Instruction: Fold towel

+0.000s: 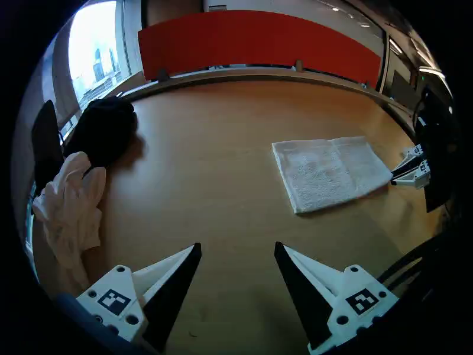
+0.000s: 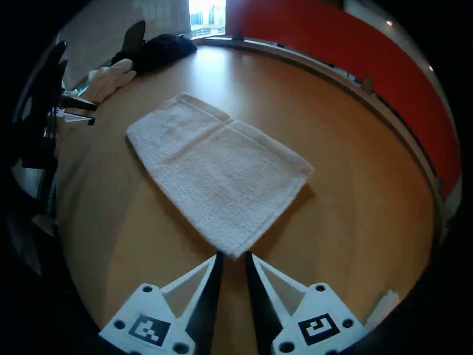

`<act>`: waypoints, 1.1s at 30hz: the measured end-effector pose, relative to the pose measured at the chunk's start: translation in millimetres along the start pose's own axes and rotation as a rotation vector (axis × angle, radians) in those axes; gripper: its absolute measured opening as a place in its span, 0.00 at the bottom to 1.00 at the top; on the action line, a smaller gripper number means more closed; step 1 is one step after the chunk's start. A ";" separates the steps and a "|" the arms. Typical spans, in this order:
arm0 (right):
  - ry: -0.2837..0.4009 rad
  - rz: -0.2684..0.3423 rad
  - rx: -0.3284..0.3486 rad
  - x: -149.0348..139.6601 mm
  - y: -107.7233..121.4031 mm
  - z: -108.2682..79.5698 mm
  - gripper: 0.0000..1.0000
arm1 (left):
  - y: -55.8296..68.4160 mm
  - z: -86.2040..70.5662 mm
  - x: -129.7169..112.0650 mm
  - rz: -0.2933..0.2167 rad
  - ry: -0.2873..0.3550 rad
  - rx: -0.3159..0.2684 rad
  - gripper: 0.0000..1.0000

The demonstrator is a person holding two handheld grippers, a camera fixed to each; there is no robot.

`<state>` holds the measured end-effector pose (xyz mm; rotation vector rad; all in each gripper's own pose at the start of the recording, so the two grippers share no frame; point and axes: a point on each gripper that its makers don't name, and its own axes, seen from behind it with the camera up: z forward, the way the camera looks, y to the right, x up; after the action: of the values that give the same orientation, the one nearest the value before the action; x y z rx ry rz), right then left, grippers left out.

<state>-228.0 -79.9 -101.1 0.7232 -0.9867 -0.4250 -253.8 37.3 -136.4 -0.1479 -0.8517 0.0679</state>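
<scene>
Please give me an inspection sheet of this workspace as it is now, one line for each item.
Surface: wooden table, light brown.
Job's things: white towel, folded, lying flat.
Clutter: black bundle and cream cloth at table's edge.
Grippers: left gripper open above bare wood; right gripper nearly closed at towel's corner, grip unclear.
Cables: dark curved strand, perhaps a cable.
Surroundings: red partition, window.

— What's the cloth?
— A white terry-cloth towel (image 2: pixel 219 171), rectangular, folded over, with a seam line across it.
— And its place?
— Flat on the brown wooden table (image 2: pixel 331 118), its edges roughly aligned.
</scene>
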 end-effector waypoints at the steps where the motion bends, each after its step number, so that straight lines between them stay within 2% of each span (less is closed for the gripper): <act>1: -0.001 0.000 0.001 -0.2 0.0 0.2 0.23 | -0.3 -0.1 -0.2 0.001 0.000 0.000 0.92; 5: 0.002 -0.004 0.001 0.6 0.7 0.8 0.09 | -1.1 0.0 -0.9 0.004 -0.002 0.002 0.92; 8: 0.012 -0.007 0.000 4.0 0.7 0.2 0.04 | -1.1 0.5 -0.3 0.006 -0.001 0.002 0.92; 18: 0.046 -0.007 -0.012 17.8 2.6 -8.1 0.03 | -0.8 3.3 4.9 0.007 0.004 0.001 0.92; 33: 0.142 -0.026 -0.041 62.6 8.9 -37.6 0.03 | -0.3 3.3 10.4 0.015 0.010 0.002 0.92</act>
<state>-164.1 -99.5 -70.3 0.7195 -0.8333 -0.4099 -249.4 38.6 -126.4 -0.1528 -0.8409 0.0818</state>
